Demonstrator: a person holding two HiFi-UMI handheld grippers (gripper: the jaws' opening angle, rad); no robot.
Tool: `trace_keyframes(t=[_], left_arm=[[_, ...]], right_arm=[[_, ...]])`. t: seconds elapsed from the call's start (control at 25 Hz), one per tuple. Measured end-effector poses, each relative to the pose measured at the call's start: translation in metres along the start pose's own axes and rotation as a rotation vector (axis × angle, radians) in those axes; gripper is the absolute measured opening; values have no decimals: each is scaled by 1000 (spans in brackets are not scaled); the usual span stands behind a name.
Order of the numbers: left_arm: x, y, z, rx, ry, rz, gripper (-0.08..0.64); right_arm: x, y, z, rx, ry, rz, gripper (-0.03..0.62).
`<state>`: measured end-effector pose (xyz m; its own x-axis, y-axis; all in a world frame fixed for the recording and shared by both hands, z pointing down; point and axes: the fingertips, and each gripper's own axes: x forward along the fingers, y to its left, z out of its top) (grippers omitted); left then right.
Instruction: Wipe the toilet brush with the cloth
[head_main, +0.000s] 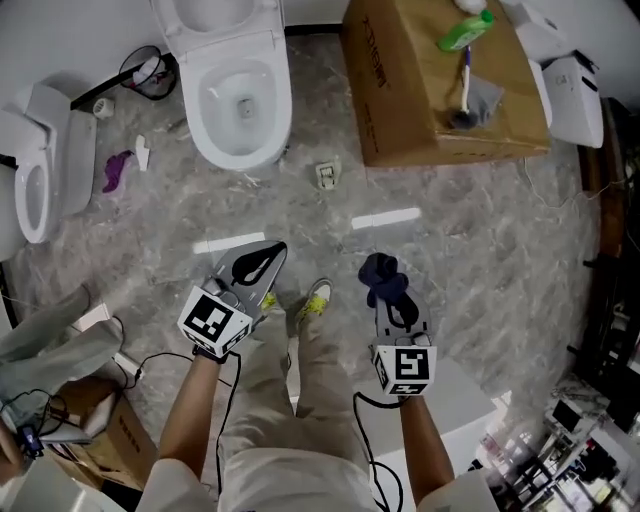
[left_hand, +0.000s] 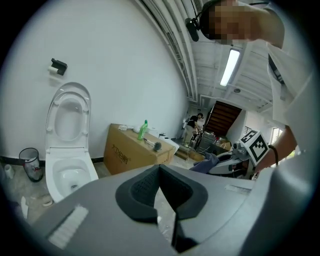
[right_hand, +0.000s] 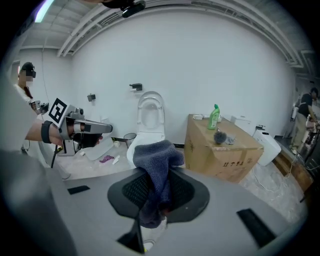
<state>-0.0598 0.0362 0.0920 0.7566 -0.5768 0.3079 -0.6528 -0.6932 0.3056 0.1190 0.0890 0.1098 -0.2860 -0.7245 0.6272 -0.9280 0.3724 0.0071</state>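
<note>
1. The right gripper (right_hand: 159, 195) is clamped on a dark blue cloth (right_hand: 156, 160), which bunches up above its jaws.
2. The left gripper (left_hand: 160, 175) has its jaws pressed together with nothing between them.
3. The toilet brush (head_main: 463, 100) lies on the cardboard box (head_main: 400, 110) near a green bottle (head_main: 463, 30). It is well apart from both grippers, and the box stands beside the toilet (head_main: 240, 100).

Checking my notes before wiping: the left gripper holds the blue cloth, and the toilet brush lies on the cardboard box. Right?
No: the right gripper holds the blue cloth, as the right gripper view shows; the left gripper is shut and empty. The toilet brush does lie on the cardboard box.
</note>
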Motion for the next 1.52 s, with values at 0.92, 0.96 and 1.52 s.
trace_keyframes(t=[0.92,0.96,1.52], left_arm=[[98,83,-144,92,44,67,0],[105,89,-151,94,41,65,0],[221,168,-283,310,-5,18,0]], right_arm=[[198,-40,-84,-92,-24,-12,72],[207,-42,-88,-106,-23,-4,72],[354,-102,-170,-92,-138,4,71]])
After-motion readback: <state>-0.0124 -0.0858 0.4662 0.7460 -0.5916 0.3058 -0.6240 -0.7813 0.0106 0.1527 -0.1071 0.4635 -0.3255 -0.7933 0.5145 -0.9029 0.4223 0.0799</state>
